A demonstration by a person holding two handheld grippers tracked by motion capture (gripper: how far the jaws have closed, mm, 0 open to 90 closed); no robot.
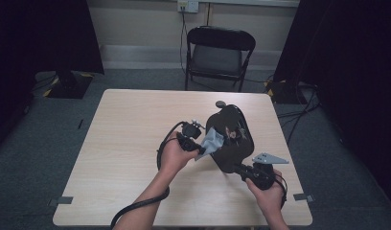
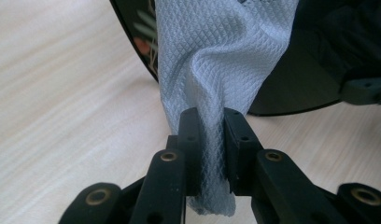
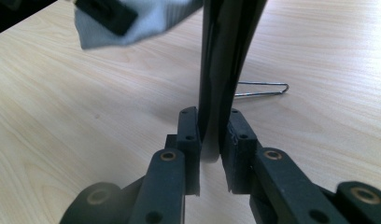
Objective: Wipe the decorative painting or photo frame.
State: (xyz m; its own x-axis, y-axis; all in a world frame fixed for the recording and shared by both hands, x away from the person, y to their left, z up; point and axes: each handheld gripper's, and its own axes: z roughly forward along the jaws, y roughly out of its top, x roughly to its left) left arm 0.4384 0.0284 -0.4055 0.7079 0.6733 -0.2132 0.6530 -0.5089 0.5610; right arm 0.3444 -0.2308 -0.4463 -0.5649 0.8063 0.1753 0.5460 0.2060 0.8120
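Note:
A glossy black plate [image 1: 234, 136] with a flower pattern is held tilted above the wooden table [image 1: 126, 143]. My right gripper [image 1: 237, 167] is shut on its lower rim; in the right gripper view the plate [image 3: 223, 56] stands edge-on between my right gripper [image 3: 212, 119] pads. My left gripper [image 1: 199, 146] is shut on a grey-blue waffle-weave cloth [image 1: 212, 143], which lies against the plate's left face. In the left gripper view the cloth [image 2: 216, 56] runs up from my left gripper [image 2: 212, 119] onto the plate [image 2: 296, 88]. The cloth [image 3: 142, 21] also hangs at the top of the right gripper view.
A thin metal wire loop [image 3: 265, 89] lies on the table behind the plate. A small grey round piece [image 1: 221, 104] sits just beyond the plate's far edge. A black folding chair [image 1: 218, 52] stands behind the table.

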